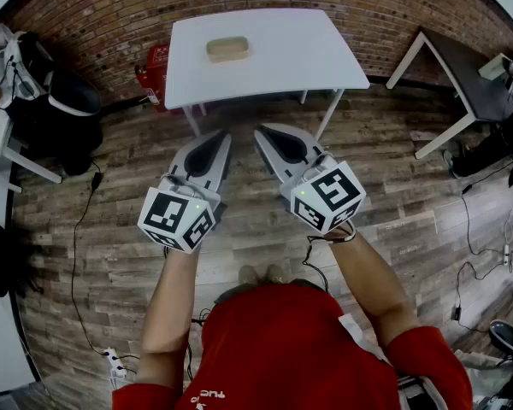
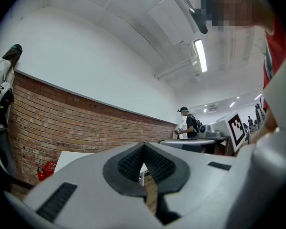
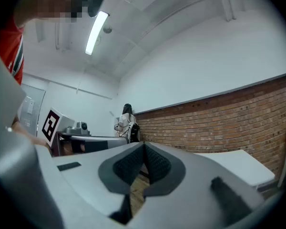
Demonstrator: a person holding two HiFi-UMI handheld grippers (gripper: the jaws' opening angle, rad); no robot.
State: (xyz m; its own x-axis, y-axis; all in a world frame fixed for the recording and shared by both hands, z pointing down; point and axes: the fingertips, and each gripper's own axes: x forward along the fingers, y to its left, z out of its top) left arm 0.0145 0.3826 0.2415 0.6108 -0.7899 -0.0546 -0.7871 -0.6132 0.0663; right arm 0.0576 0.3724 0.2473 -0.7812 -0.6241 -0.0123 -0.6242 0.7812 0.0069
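Both grippers are held side by side in front of the person, above the wooden floor, short of a white table (image 1: 299, 58). My left gripper (image 1: 215, 139) is shut with its jaws pressed together and nothing between them; its tip (image 2: 144, 147) points up toward the brick wall. My right gripper (image 1: 267, 135) is likewise shut and empty, tip (image 3: 144, 147) raised. A tan, flat rectangular object (image 1: 227, 49) lies on the table's far half, well beyond both grippers.
A brick wall (image 1: 111, 24) runs behind the table, with a red box (image 1: 156, 68) at its foot. A dark table (image 1: 462, 75) stands at the right, chairs and bags (image 1: 60, 109) at the left. Cables trail over the floor (image 1: 85, 229). Other people stand in the distance.
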